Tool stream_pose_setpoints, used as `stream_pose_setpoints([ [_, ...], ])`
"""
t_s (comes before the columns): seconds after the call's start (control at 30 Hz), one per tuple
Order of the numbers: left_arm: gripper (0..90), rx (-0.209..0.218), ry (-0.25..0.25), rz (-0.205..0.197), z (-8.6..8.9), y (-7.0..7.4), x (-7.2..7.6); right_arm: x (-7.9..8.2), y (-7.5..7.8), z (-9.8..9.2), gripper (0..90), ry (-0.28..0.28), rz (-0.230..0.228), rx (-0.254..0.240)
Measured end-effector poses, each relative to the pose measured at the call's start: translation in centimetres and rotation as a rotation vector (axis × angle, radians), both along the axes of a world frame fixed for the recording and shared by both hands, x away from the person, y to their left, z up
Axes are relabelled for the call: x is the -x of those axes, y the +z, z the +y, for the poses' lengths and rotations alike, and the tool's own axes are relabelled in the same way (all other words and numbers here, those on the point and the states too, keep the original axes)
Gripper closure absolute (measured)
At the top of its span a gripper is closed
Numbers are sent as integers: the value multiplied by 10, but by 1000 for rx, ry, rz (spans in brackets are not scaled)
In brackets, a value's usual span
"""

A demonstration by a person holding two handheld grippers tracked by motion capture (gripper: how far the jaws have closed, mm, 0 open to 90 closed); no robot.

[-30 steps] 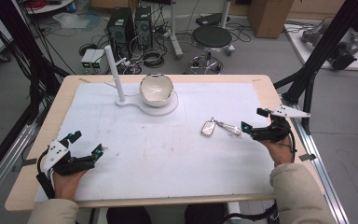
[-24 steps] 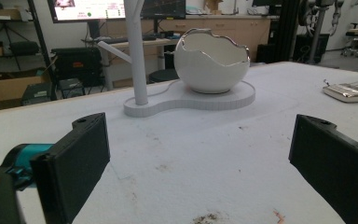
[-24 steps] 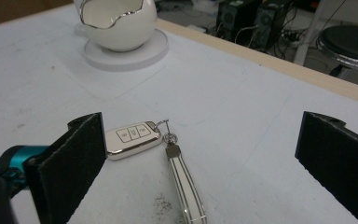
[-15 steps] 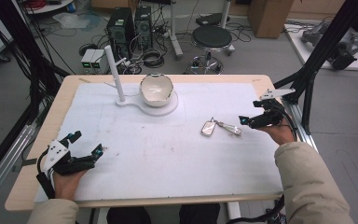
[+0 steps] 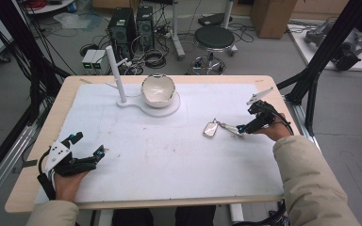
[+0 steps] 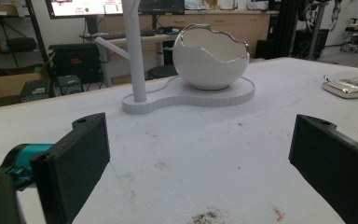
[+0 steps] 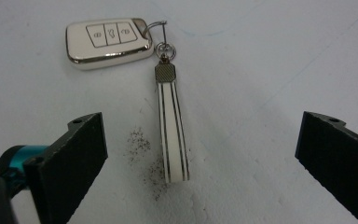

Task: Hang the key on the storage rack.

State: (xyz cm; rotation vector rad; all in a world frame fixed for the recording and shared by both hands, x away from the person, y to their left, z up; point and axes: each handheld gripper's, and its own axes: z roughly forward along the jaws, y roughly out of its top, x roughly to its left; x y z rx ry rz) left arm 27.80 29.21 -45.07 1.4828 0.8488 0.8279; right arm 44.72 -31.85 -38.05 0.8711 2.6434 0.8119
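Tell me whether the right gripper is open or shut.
Open: the right gripper has its jaws spread wide either side of the strap, touching nothing.

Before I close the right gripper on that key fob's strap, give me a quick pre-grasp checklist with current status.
1. Right gripper jaws open wide: ok.
2. White strap with dark stripes lies between the jaws: ok, nearer the left jaw in the right gripper view.
3. White, silver-edged car key fob still joined to the strap by its metal ring: ok.
4. Strap flat on the white table mat, nothing lying on it: ok.
5. Left gripper open, resting away from the fob: ok.
6. Jaw tips low enough to pinch the strap: cannot tell.
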Motion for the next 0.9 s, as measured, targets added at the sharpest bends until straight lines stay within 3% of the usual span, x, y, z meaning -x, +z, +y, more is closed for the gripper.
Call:
stream_pose_setpoints([
  [0.33,55,-4,0,3,-1,0,0,-7,-13,6,19,39,89,92],
  [0.63,55,-4,-1,3,-1,0,0,-12,-23,10,77,61,126,140],
  [0.7,55,-3,-2,4,-1,0,0,-13,-24,11,161,82,144,154],
  [0.8,55,-4,-2,3,-1,0,0,-14,-25,11,177,91,146,153],
  [0.9,55,-3,-1,2,-1,0,0,-14,-26,9,275,75,180,155],
])
